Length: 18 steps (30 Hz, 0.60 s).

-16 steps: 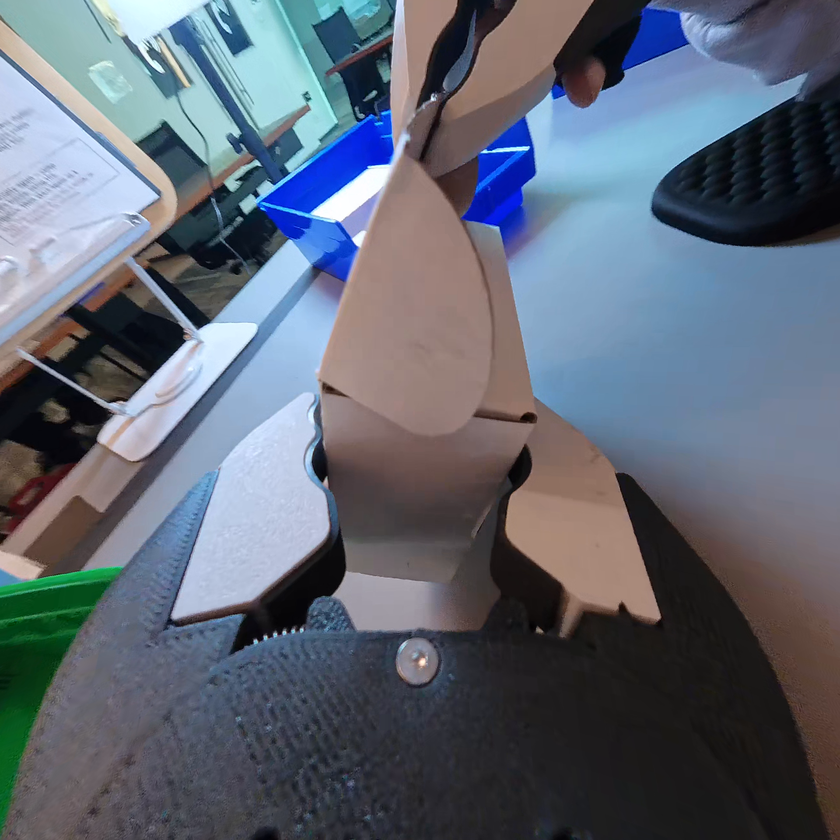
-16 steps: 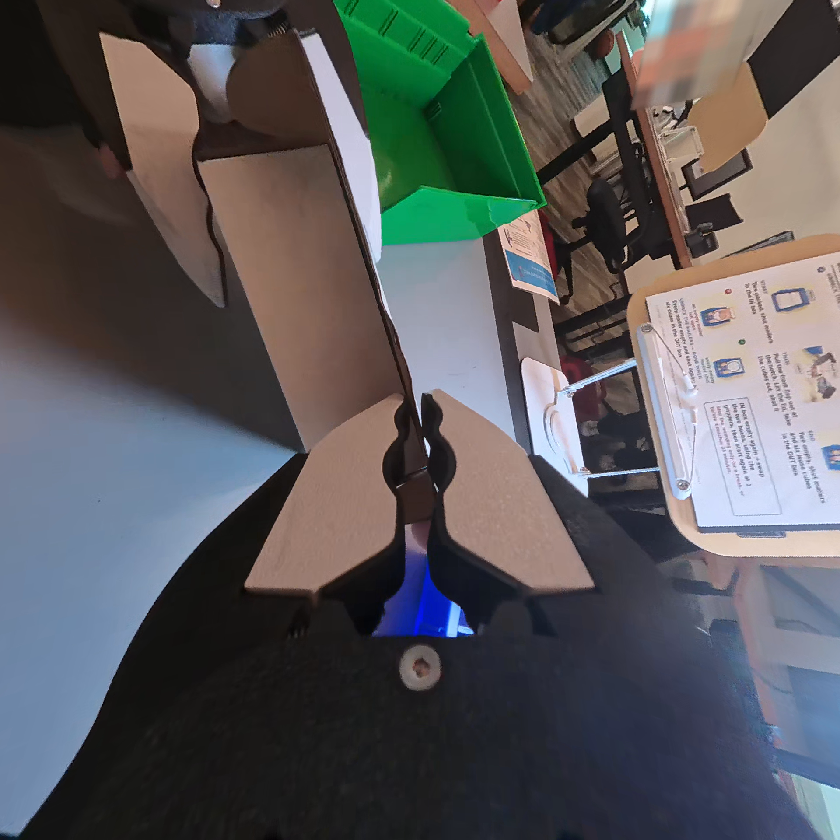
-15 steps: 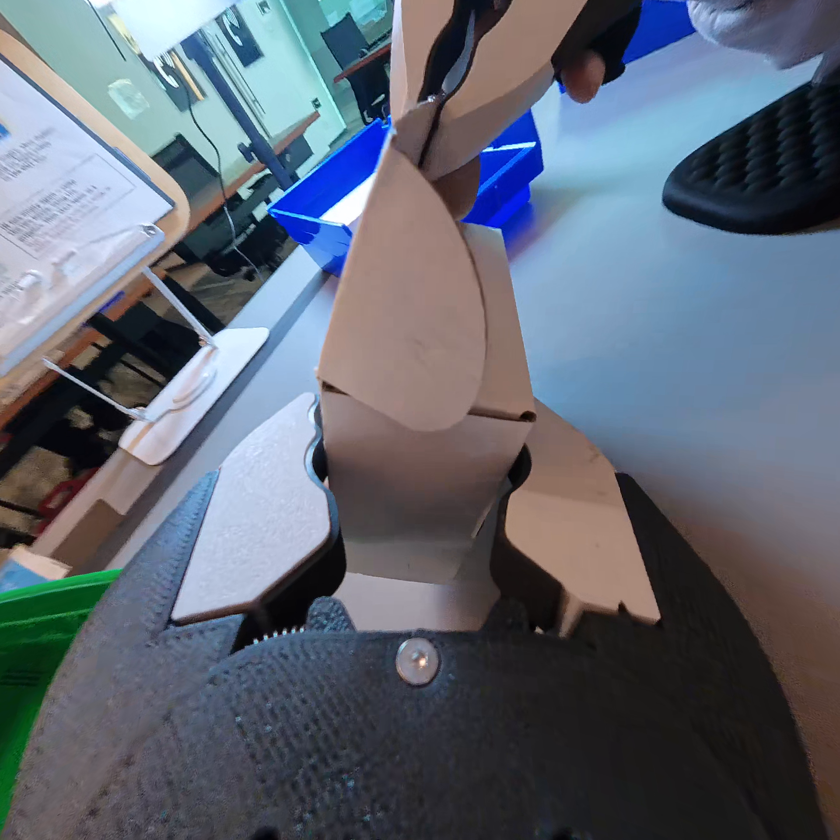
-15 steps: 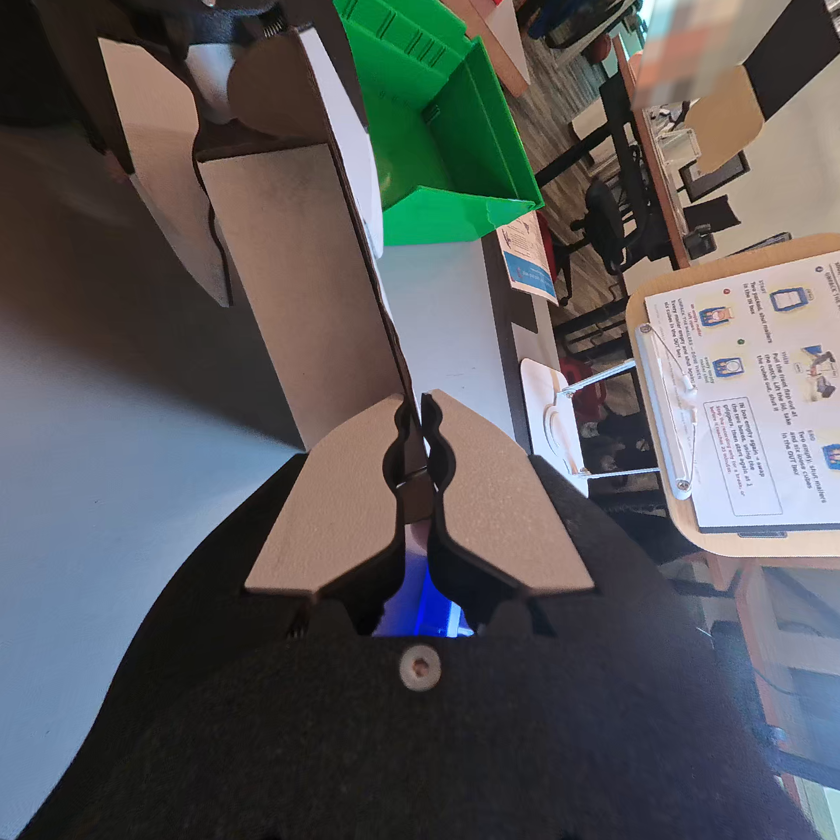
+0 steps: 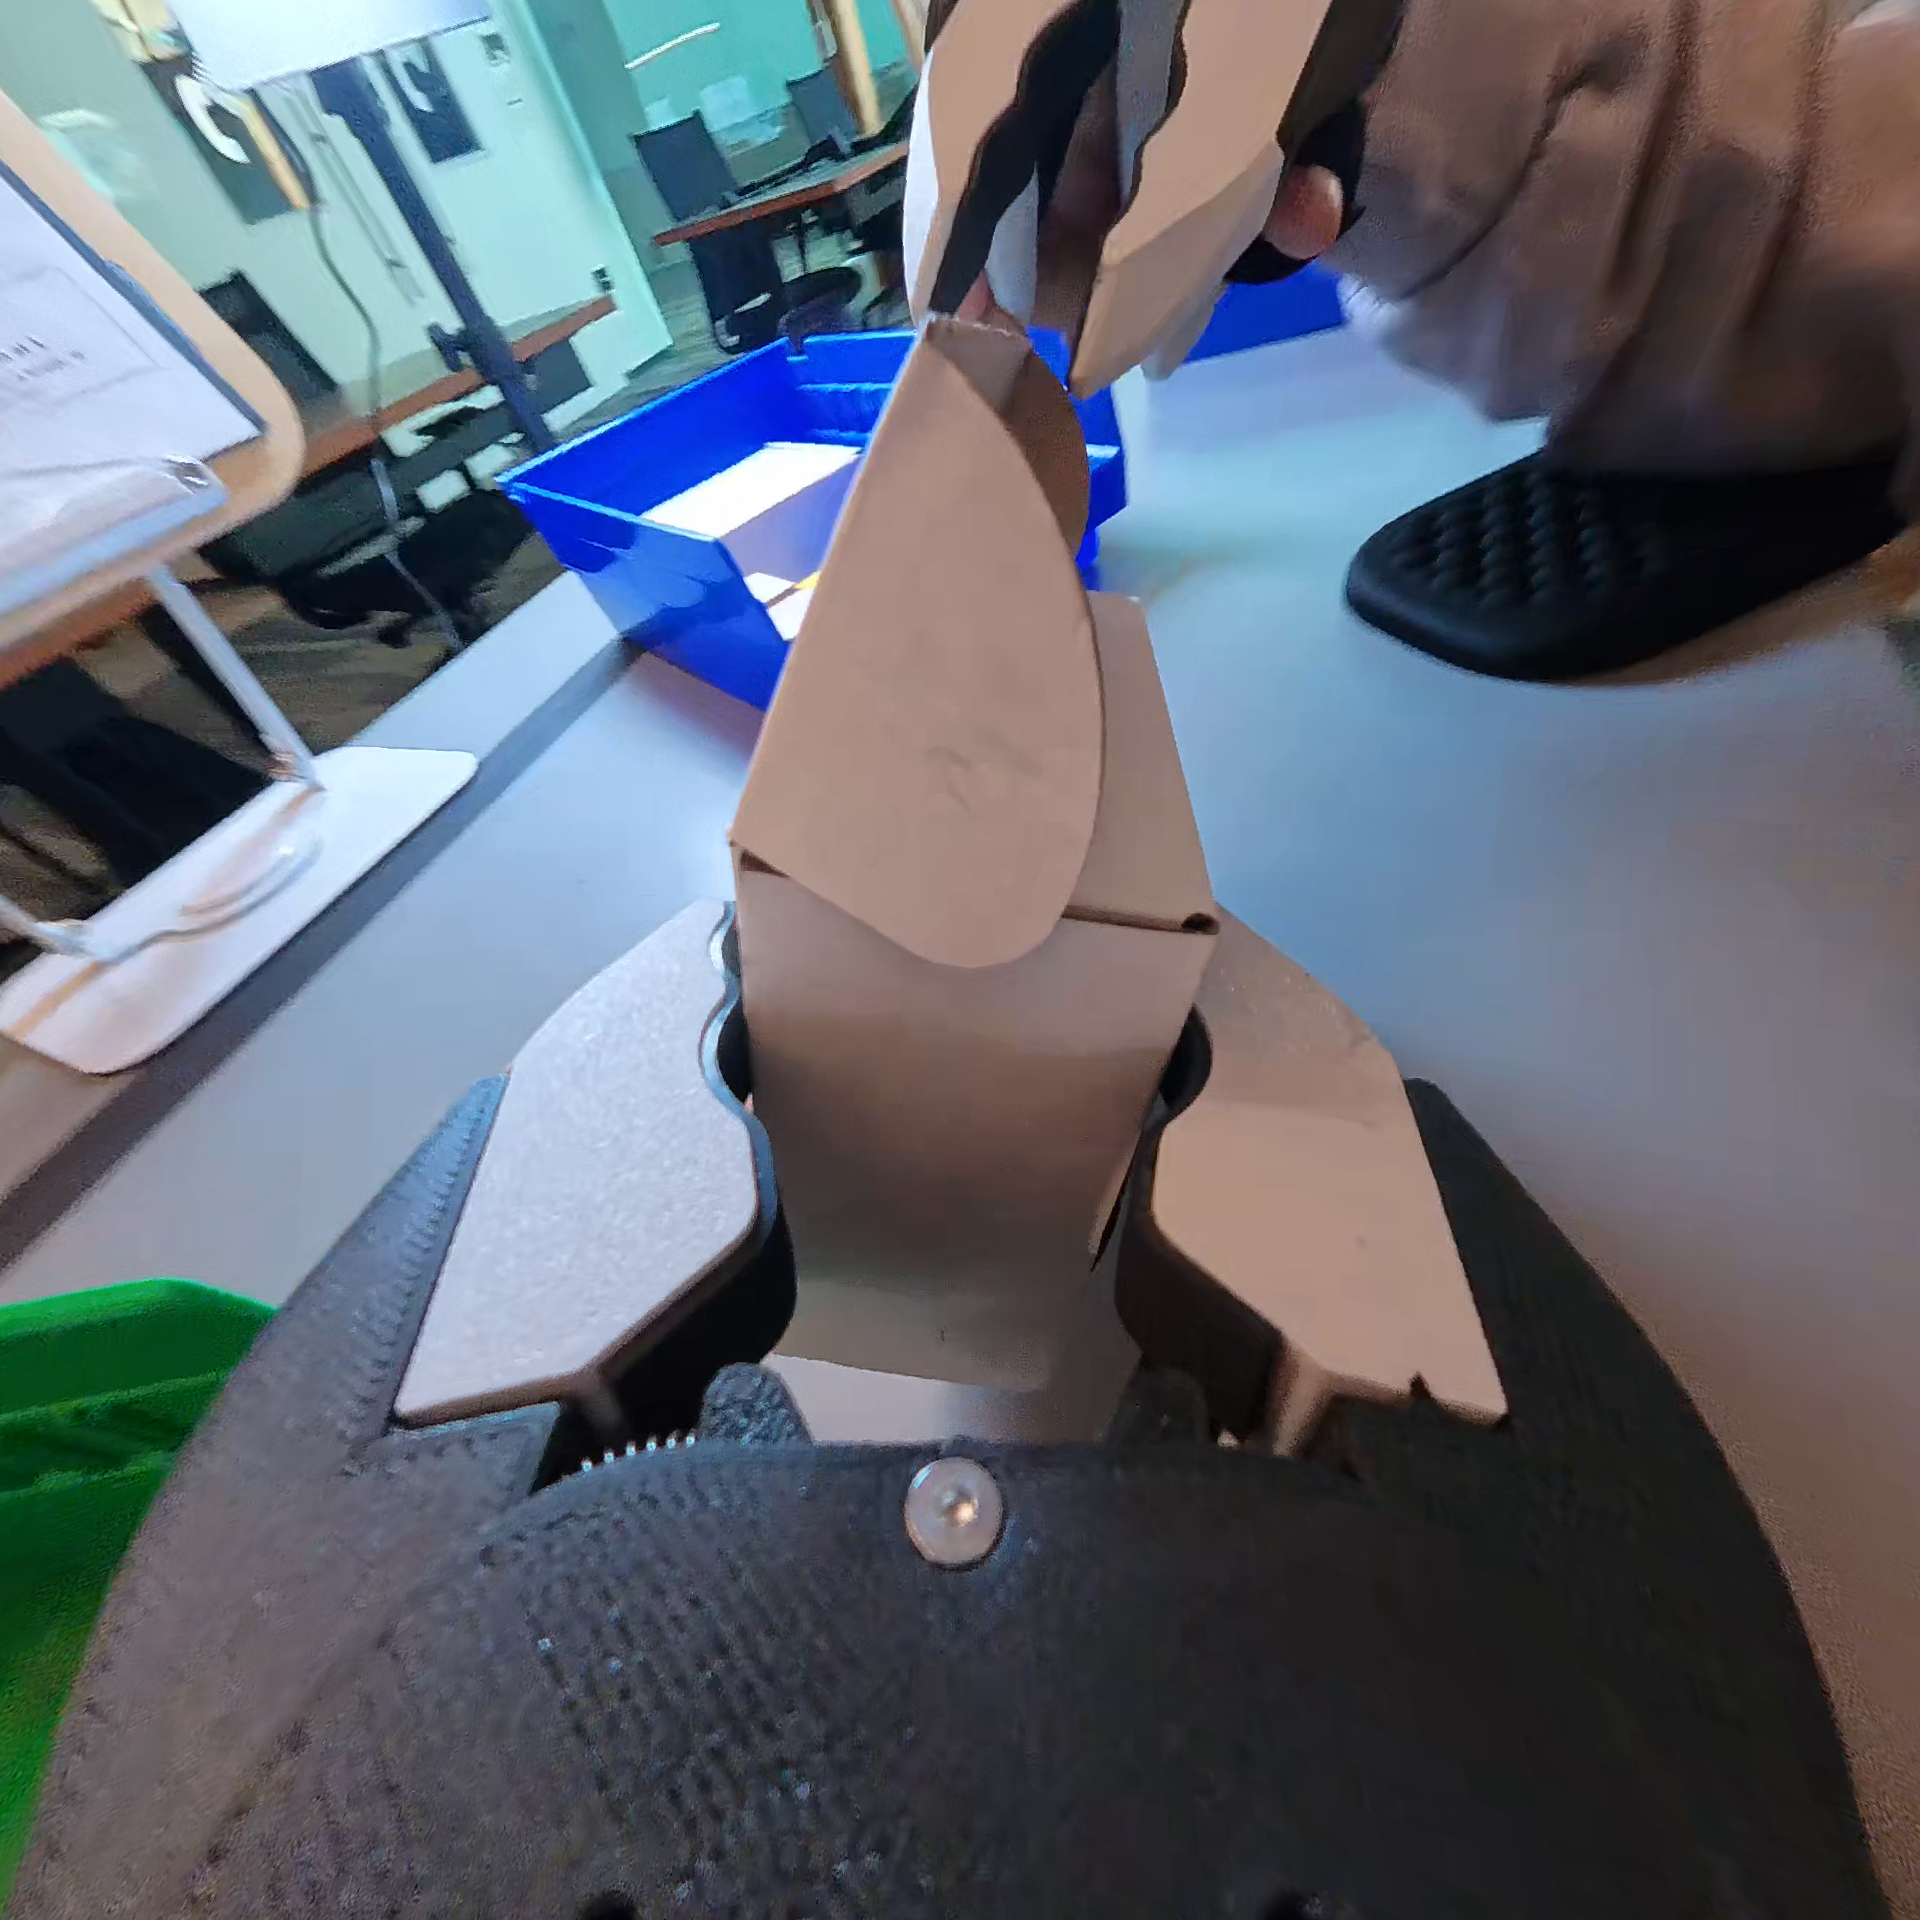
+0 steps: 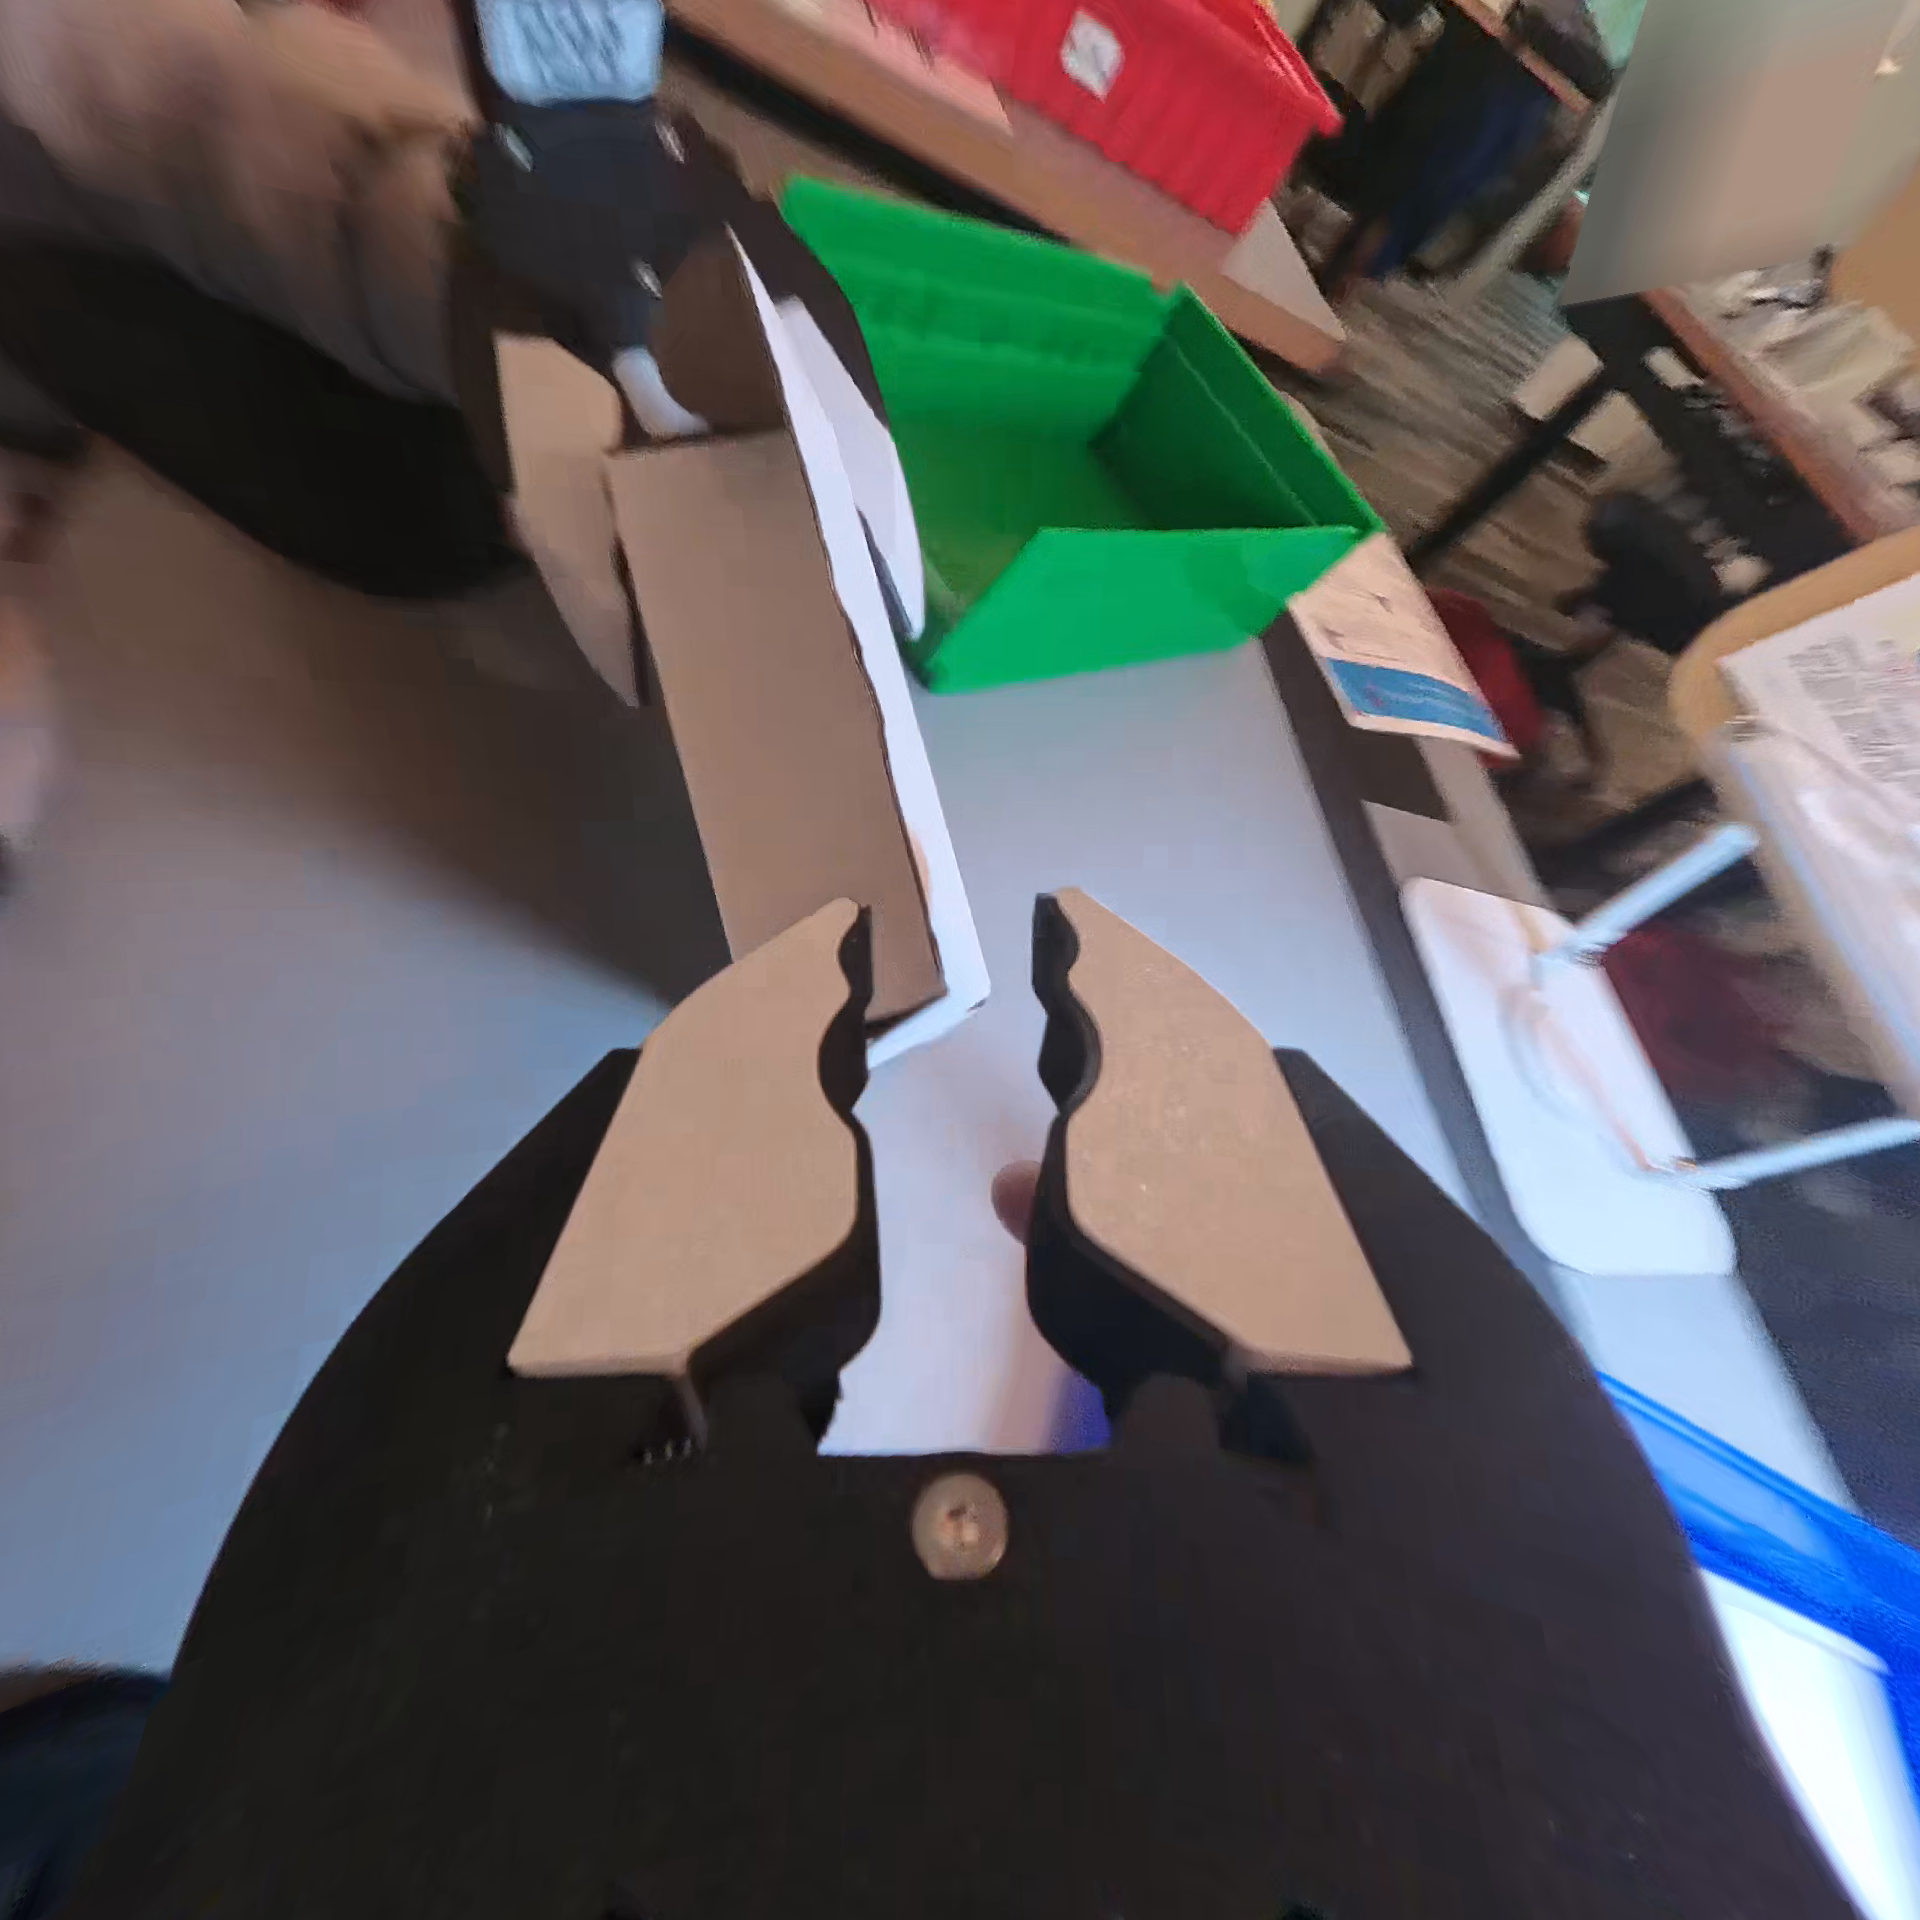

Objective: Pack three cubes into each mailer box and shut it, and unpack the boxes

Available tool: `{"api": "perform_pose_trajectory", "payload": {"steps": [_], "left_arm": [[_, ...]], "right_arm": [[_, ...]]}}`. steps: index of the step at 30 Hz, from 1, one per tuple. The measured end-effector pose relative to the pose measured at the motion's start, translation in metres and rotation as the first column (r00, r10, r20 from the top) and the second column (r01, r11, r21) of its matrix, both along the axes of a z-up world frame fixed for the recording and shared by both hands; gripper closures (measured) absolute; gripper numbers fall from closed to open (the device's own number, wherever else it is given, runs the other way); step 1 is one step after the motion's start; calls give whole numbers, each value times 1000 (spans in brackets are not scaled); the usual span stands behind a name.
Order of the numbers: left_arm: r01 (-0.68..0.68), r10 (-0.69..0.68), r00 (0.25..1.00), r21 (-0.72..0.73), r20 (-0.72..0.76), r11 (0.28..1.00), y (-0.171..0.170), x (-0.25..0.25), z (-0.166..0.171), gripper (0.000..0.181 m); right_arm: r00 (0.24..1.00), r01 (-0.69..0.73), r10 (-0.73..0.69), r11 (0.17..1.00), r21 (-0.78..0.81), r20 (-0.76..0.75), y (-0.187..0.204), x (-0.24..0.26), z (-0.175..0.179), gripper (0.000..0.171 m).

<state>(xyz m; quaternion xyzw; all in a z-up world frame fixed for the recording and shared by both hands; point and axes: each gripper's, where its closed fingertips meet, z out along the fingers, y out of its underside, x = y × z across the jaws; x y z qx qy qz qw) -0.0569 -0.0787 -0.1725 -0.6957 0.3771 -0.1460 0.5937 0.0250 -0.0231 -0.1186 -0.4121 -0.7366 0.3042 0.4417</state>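
Observation:
A brown cardboard mailer box (image 5: 935, 1122) with white outer faces stands on end on the grey table. My left gripper (image 5: 971, 935) is shut on its near end. A rounded flap (image 5: 935, 748) leans over the box. In the right wrist view the same box (image 6: 769, 727) runs away from me, its white edge just inside my open right gripper (image 6: 951, 914), touching neither finger that I can see. The right gripper's fingers (image 5: 1195, 208) show spread at the box's far end. No cubes are in view.
A blue bin (image 5: 675, 592) holding flat white boxes sits behind the box. A green bin (image 6: 1091, 540) stands at the left gripper's end, a red bin (image 6: 1143, 73) beyond. A document stand (image 6: 1558, 1091) is at the table edge. A black pad (image 5: 1610, 561) lies to the right. One gripper's finger ends stand about 12 cm off the other's.
My right gripper has opened and let go of the box's edge, and its view has turned. The left gripper keeps its hold on the box.

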Motion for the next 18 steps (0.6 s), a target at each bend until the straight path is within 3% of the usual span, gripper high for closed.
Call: {"api": "perform_pose_trajectory", "payload": {"steps": [1, 5, 8, 13, 18], "left_arm": [[23, -22, 999, -29, 43, 999, -2, 0, 0, 104], [126, -105, 982, -130, 156, 983, -8, 4, -5, 104], [174, -143, 973, -168, 182, 970, -12, 8, -10, 104], [210, -174, 969, -210, 176, 955, -16, 10, -18, 104], [180, -146, 978, -256, 148, 950, -13, 10, -22, 104]], "right_arm": [[999, -50, 50, 995, -84, -3, -2, 5, 0, 139], [980, -172, 193, 948, -268, 54, -7, 20, -19, 129], [962, -226, 262, 923, -312, 80, -16, 19, -34, 129], [946, -279, 317, 903, -326, 70, -29, 11, -37, 133], [962, -222, 265, 905, -364, 71, -23, 9, -34, 134]]}}
